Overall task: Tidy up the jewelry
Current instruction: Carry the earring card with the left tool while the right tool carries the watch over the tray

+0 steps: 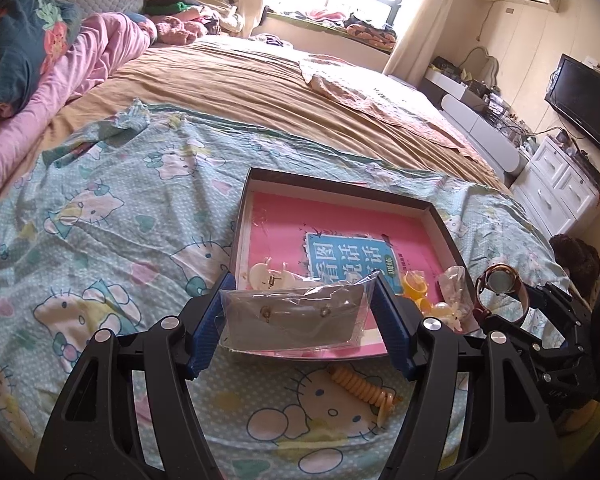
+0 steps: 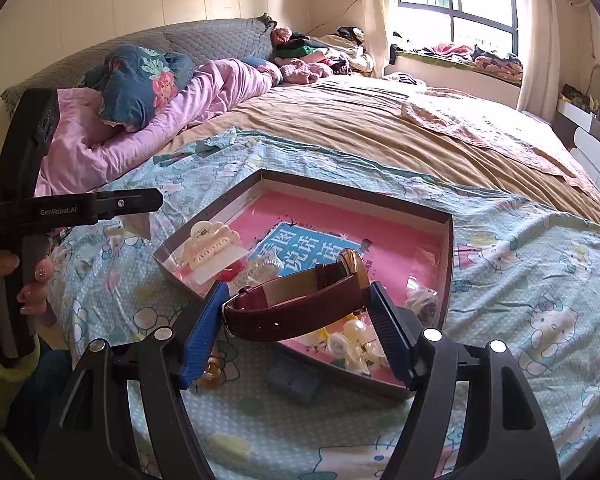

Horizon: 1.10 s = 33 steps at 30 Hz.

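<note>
From the left wrist camera, the left tongs are squeezing a clear plastic bag with a grey card and two small earrings between the blue pads. The bag is hanging just over the near edge of the shallow dark box with a pink book inside, which is lying on the blue cat-print bed sheet. Inside the box, a white hair clip is lying near the left wall and some yellow and pearly beads are sitting at the near right side. A yellow coiled hair tie is lying on the sheet, outside the box, just below the bag. At the right edge, the other tongs are holding up the round gold watch with a dark red leather strap.

From the right wrist camera, the right tongs are gripping the watch by its strap, with the strap stretched across between the two pads. The watch is hanging over the near corner of the box. The white hair clip is resting by the box's left corner. A small blue box is lying on the sheet, just outside the big box.

I think the bag is very light, thin and slippery, so holding it by the stiff card is best. The watch is heavier, the strap is bendy, and the glass face could scratch, so holding it by the strap looks safe.
</note>
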Available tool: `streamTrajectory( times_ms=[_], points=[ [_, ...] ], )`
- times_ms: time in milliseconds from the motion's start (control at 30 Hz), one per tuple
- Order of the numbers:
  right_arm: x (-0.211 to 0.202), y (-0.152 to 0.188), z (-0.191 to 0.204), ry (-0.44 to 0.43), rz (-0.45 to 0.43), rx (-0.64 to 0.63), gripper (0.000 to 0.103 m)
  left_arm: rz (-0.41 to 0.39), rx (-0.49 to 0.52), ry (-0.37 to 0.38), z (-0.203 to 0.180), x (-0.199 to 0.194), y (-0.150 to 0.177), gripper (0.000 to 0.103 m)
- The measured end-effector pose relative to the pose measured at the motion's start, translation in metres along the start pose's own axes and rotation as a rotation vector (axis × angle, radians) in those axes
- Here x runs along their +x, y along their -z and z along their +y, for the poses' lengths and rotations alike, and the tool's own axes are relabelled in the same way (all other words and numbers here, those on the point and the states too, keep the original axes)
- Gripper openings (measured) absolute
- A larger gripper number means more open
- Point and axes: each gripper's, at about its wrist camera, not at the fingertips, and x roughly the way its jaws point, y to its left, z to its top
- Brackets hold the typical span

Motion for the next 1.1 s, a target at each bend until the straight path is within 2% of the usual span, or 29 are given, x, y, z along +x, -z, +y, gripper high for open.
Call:
streamTrajectory(
  times_ms=[567,1100],
  points=[
    [0.022,-0.015,-0.027,0.054,0.001,0.027,0.070,0.060,0.047,-0.013,-0.013,0.041,0.006,0.060],
    [0.051,-0.011,-0.046,0.076,0.041,0.062,0.070,0.118,0.085,-0.019,-0.023,0.070,0.016,0.060]
  ],
)
